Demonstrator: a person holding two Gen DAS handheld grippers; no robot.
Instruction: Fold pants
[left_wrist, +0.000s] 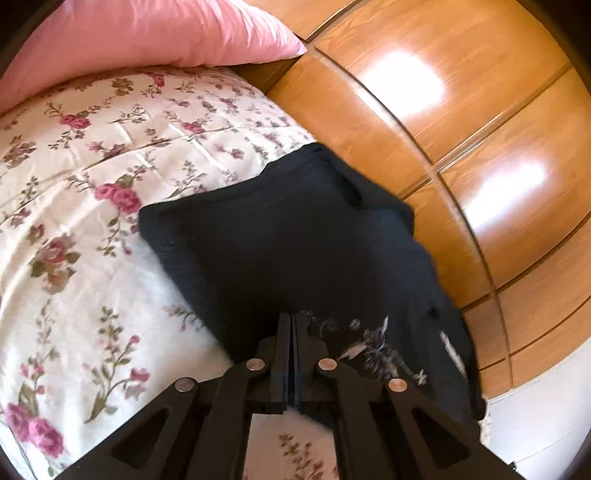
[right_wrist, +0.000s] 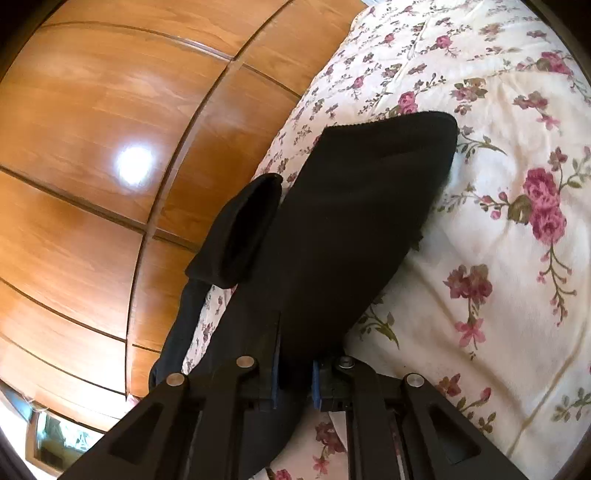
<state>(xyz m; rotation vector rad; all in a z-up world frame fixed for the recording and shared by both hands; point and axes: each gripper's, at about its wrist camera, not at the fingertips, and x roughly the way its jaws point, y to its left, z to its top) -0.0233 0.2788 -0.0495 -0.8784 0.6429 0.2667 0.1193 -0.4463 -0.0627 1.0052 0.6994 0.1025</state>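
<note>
Left wrist view: bed (left_wrist: 92, 229) under a cream floral bedspread, quilted seams running across it. Pink pillow (left_wrist: 147, 33) at the far end, lying on the bedspread. Black pants (left_wrist: 288, 236) spread near the bed's right edge, part of the fabric hanging over the side; a pale printed or frayed patch shows near the closest end. Left gripper (left_wrist: 293, 332) low in frame, fingers pressed together on the near edge of the pants, cloth pinched between them. Beyond the bed's right edge, glossy wooden wardrobe panels (left_wrist: 461, 129) with bright light glare. Right wrist view: same wood panels (right_wrist: 92, 129) fill the left side, one round glare spot; a bit of mirror or window at bottom left, too blurred to tell. Right gripper (right_wrist: 295, 376) grasps the pants, a thick bunch of black fabric clamped between blue-padded fingers. Pants rise from the grip, draped and lifted off the bedspread (right_wrist: 498, 258), which fills the right side.
</note>
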